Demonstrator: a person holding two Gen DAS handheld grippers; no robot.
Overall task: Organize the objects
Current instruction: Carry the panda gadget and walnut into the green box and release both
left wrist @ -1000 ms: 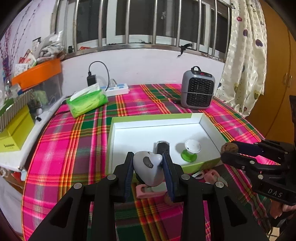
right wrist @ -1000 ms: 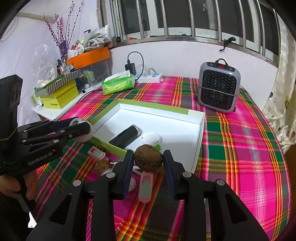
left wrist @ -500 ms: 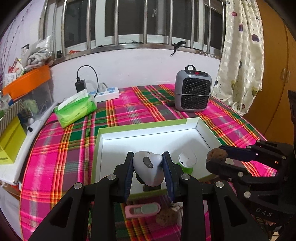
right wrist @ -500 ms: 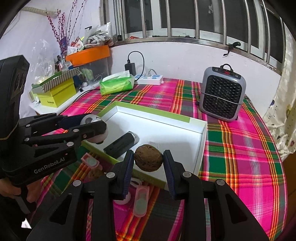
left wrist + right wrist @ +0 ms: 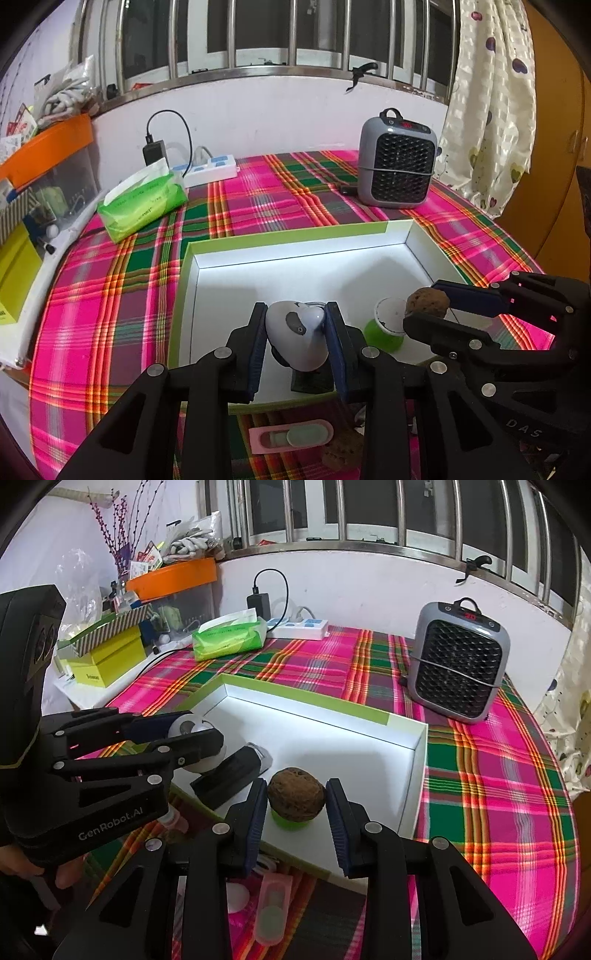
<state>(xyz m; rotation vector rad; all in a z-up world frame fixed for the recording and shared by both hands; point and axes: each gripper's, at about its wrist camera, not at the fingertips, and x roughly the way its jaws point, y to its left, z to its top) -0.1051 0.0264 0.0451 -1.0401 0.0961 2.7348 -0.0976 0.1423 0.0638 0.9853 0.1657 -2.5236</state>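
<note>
My left gripper (image 5: 296, 330) is shut on a white rounded gadget (image 5: 295, 334) with a grey spot, held over the near edge of the white tray (image 5: 295, 242) with green rim. My right gripper (image 5: 296, 800) is shut on a brown walnut (image 5: 295, 799), also above the tray; it shows in the left wrist view (image 5: 427, 303). Inside the tray lie a black remote-like device (image 5: 231, 773) and a green-and-white round object (image 5: 384, 325). In front of the tray on the cloth lie a pink case (image 5: 291, 435), another walnut (image 5: 341, 450) and a white round item (image 5: 236, 897).
A grey heater (image 5: 397, 162) stands behind the tray at the right. A green tissue pack (image 5: 142, 201) and a white power strip (image 5: 208, 170) sit at the back left. Boxes and an orange-lidded bin (image 5: 173, 578) crowd the left side. The plaid tablecloth (image 5: 498, 775) covers the table.
Both grippers have moved forward from the table's front edge to over the tray, still holding the gadget and the walnut.
</note>
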